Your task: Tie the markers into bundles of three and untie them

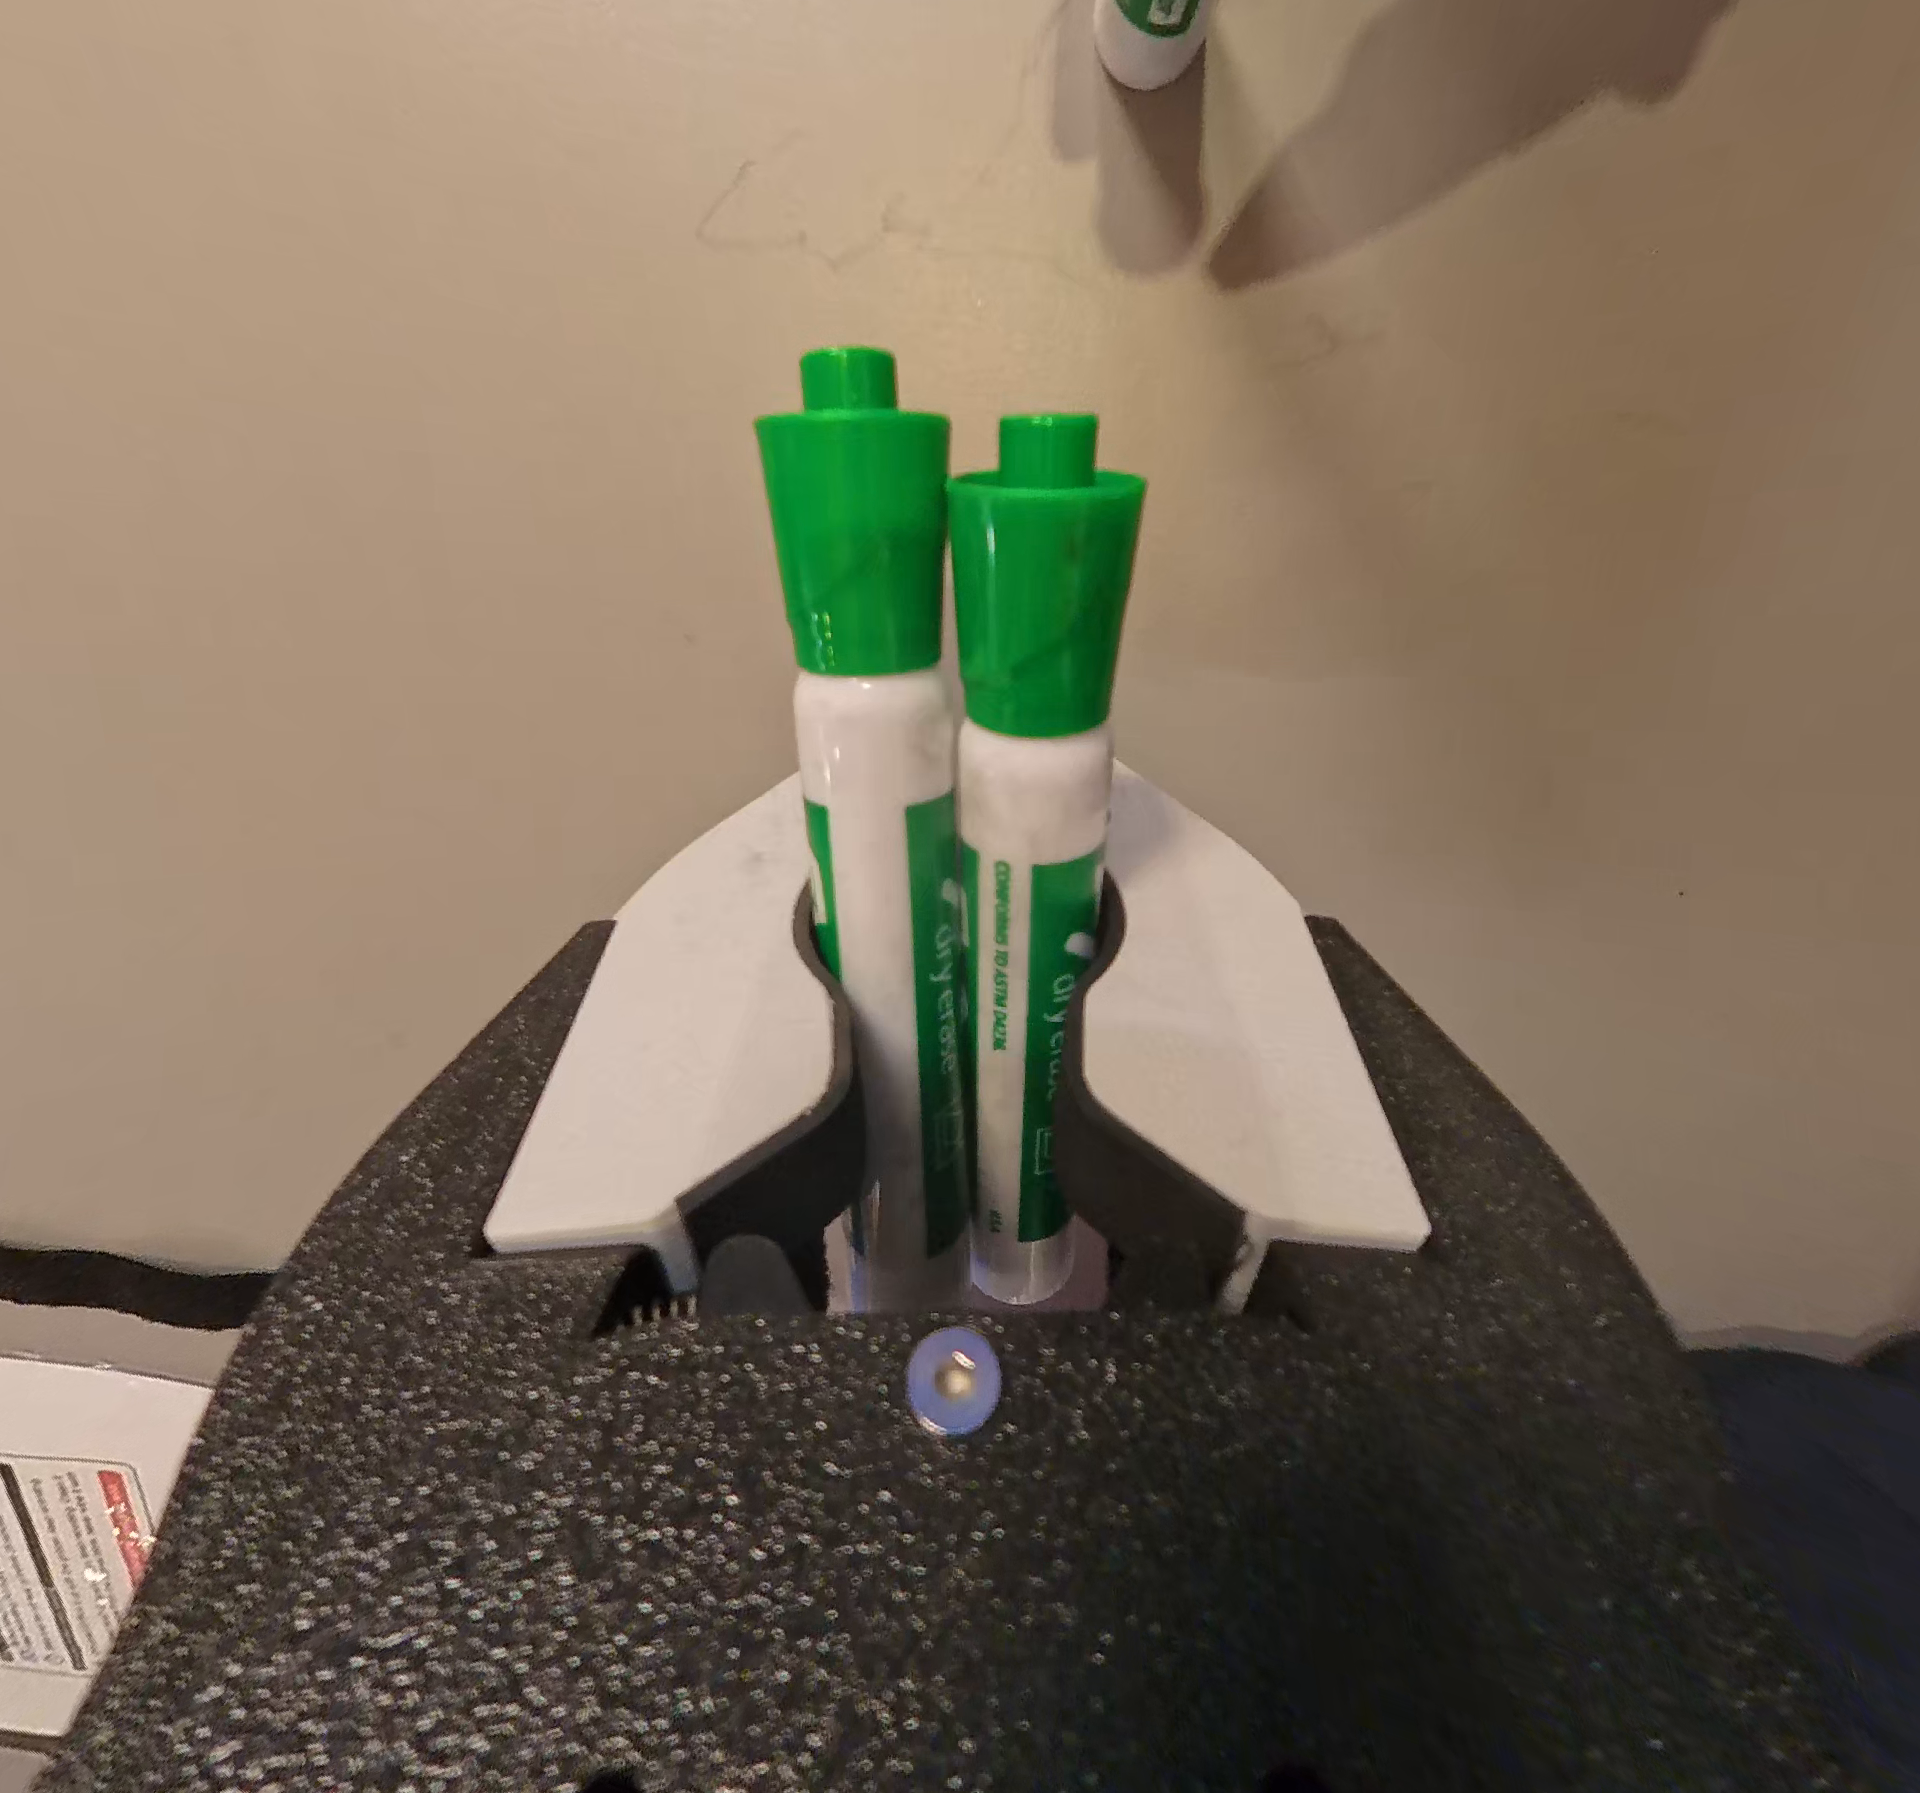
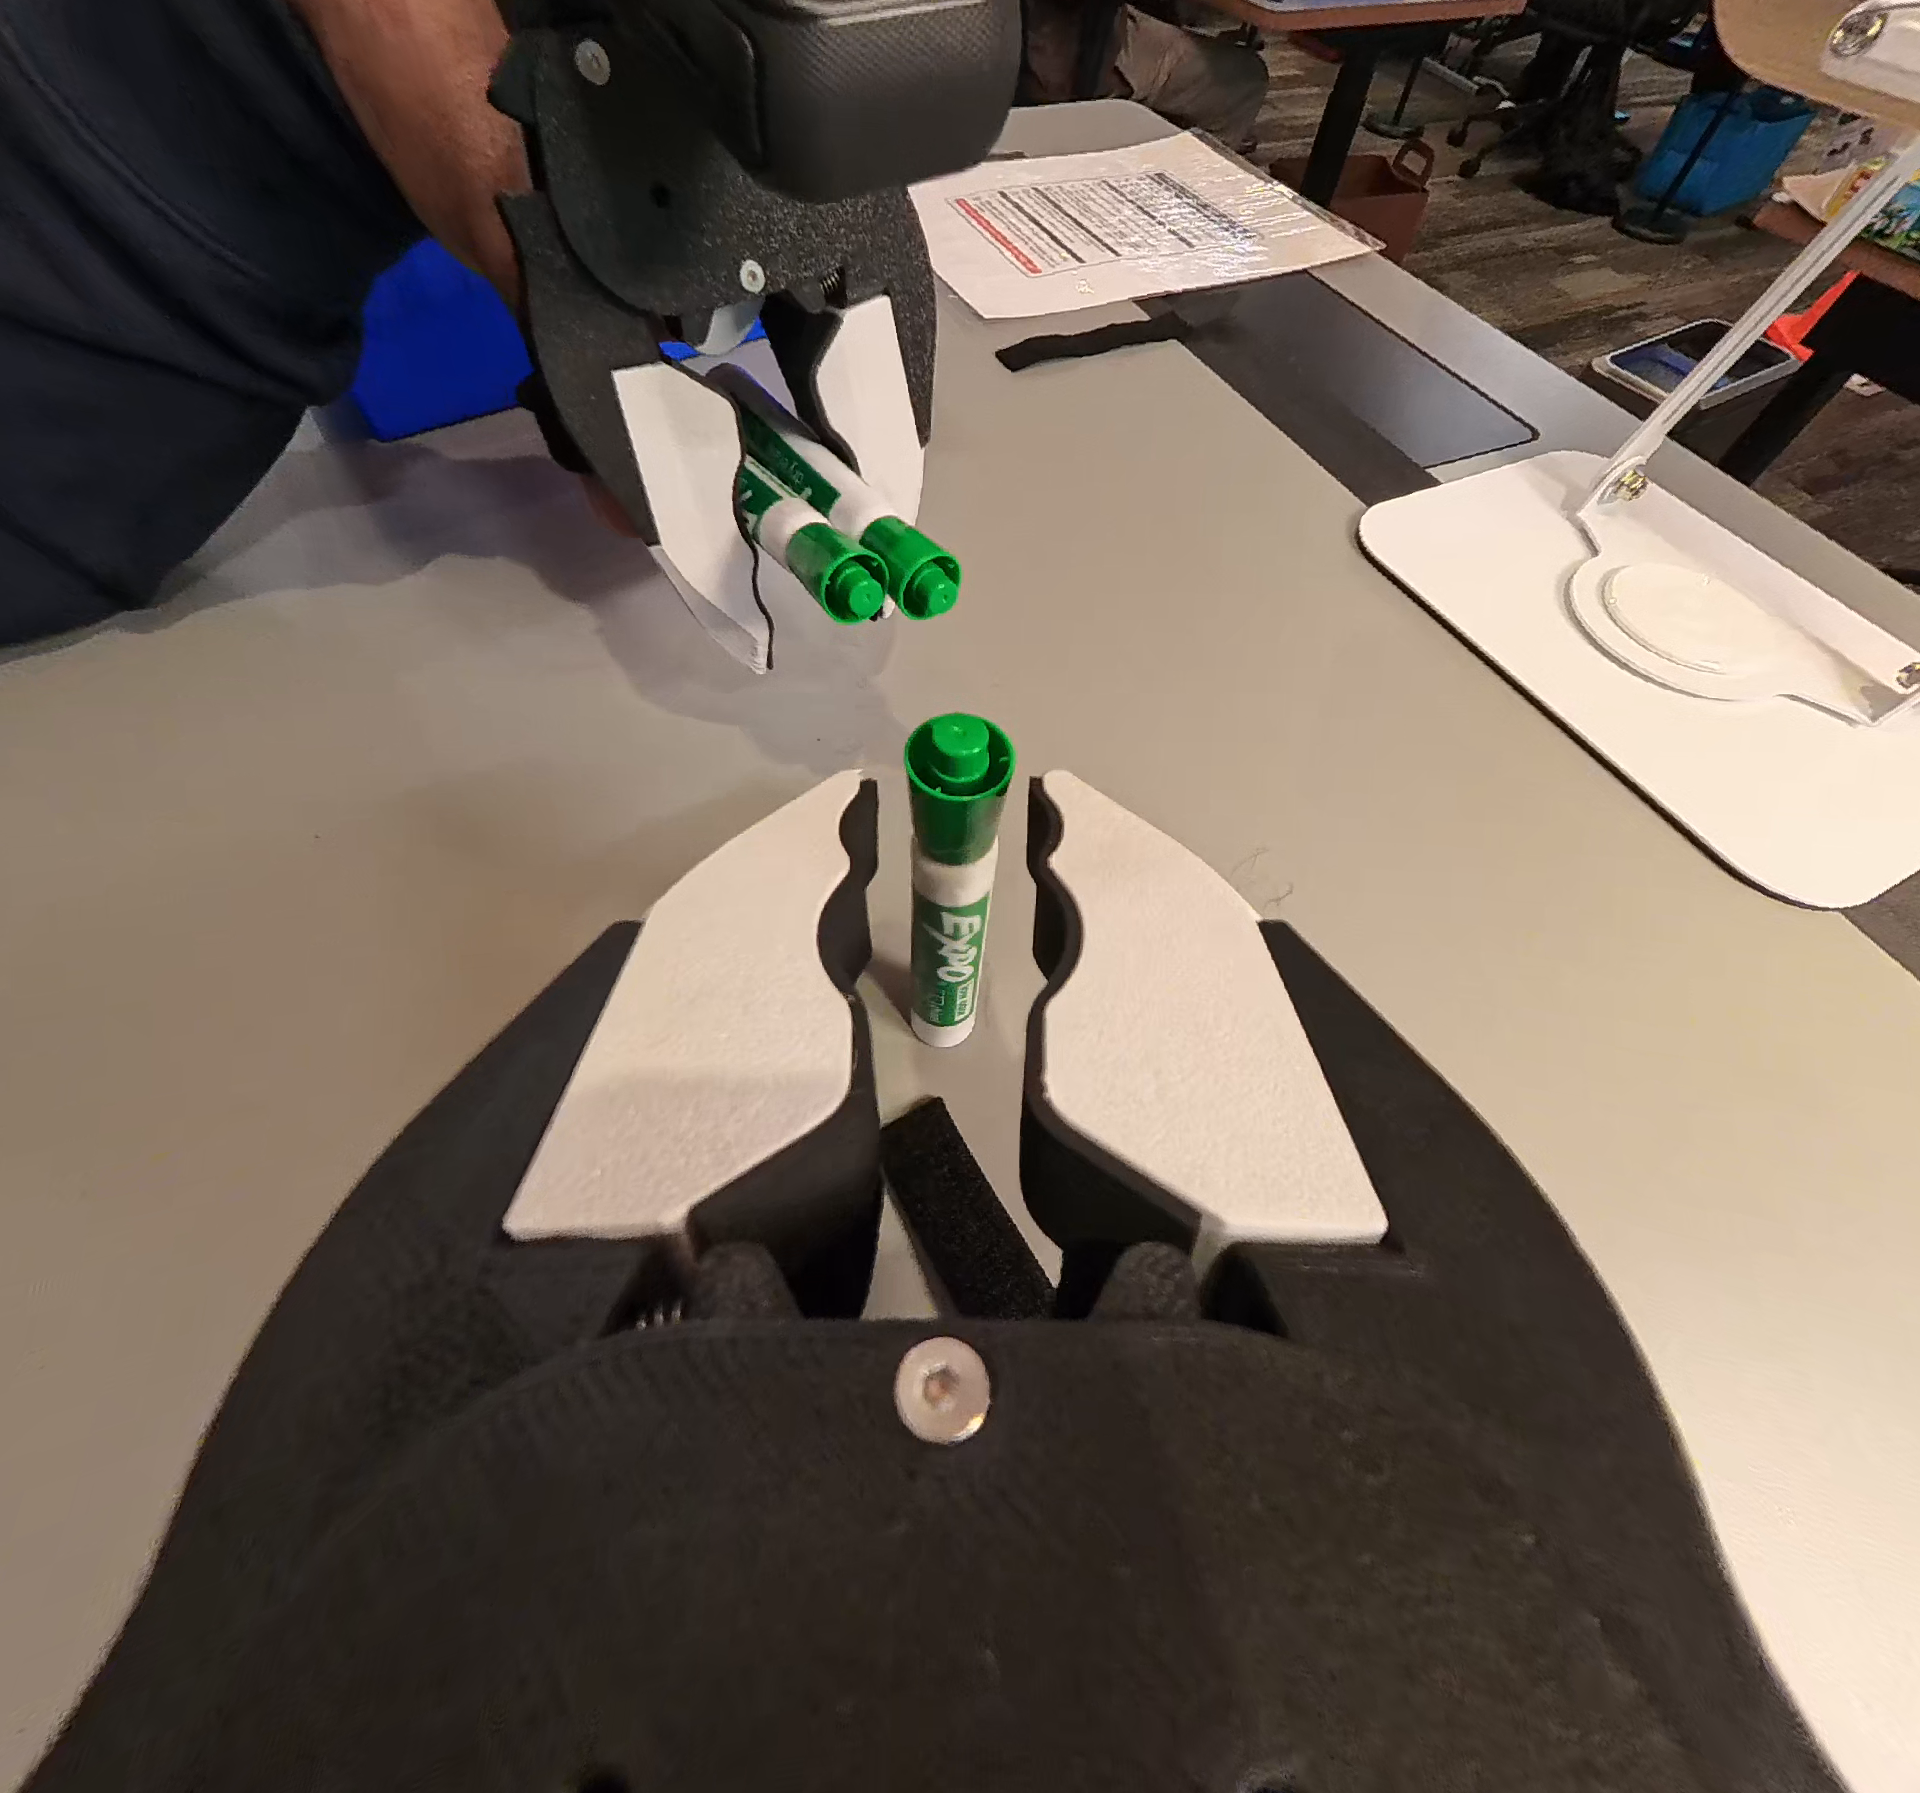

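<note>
- The left gripper holds two green dry-erase markers side by side, its white fingers closed against the white barrels; the green caps stick out past the fingertips.
- In the right wrist view that same left gripper is off the table, held by a hand in a dark sleeve, with the pair of markers pointing cap-first toward the third marker.
- A thin black cord hangs by the left gripper's near finger, just beside the two caps.
- The third green marker lies lengthwise between the fingers of the right gripper, its cap toward the two held markers and just short of them.
- The right gripper's fingers stand apart, with a clear gap on each side of the third marker; neither pad presses on it.
- Whether the third marker rests on the table or is in the air cannot be told.
- A black strap lies between the right gripper's fingers, just behind the third marker's white end.
- A second black strap lies on the table well beyond the third marker, just beside a laminated sheet.
- A white stand base sits well to the right of the third marker.
- In the left wrist view the third marker's white end shows at the upper right, well apart from the held pair.
</note>
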Demonstrator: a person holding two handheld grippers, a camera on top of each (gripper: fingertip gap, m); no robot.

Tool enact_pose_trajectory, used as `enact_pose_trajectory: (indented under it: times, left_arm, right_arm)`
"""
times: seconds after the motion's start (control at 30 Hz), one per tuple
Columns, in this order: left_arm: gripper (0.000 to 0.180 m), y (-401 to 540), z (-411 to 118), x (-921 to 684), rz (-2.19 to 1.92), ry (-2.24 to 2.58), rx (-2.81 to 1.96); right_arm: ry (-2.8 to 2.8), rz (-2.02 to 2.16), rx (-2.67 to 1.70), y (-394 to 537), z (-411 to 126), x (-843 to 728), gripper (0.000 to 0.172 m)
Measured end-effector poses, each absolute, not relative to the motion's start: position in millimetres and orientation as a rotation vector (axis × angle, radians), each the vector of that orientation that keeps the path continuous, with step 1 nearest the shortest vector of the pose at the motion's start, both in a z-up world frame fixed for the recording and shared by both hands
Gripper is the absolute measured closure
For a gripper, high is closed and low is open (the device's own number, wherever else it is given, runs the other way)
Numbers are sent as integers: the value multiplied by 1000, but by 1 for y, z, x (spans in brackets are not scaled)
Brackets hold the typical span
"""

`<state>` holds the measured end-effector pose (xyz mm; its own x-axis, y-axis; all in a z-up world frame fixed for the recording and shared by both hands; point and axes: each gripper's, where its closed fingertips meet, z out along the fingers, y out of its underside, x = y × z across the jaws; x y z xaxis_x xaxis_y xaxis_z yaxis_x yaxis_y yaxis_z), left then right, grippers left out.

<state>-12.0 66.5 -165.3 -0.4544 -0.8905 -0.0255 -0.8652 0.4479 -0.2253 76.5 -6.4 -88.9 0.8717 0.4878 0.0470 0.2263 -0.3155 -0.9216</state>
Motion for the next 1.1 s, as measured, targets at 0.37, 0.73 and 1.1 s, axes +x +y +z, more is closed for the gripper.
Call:
enact_pose_trajectory:
  times: [0.37,0.73,1.1]
  left_arm:
    - [139,65,-166,-12,-270,2562,-1551]
    - [140,65,-165,-14,-270,2566,-1544]
    - [139,64,-168,-14,-269,2581,-1540]
  right_arm:
    - [-793,22,-2006,-10,-80,79,136]
    - [-1282,-127,-2228,-10,-81,87,129]
    - [-1400,-105,-2325,-9,-95,82,138]
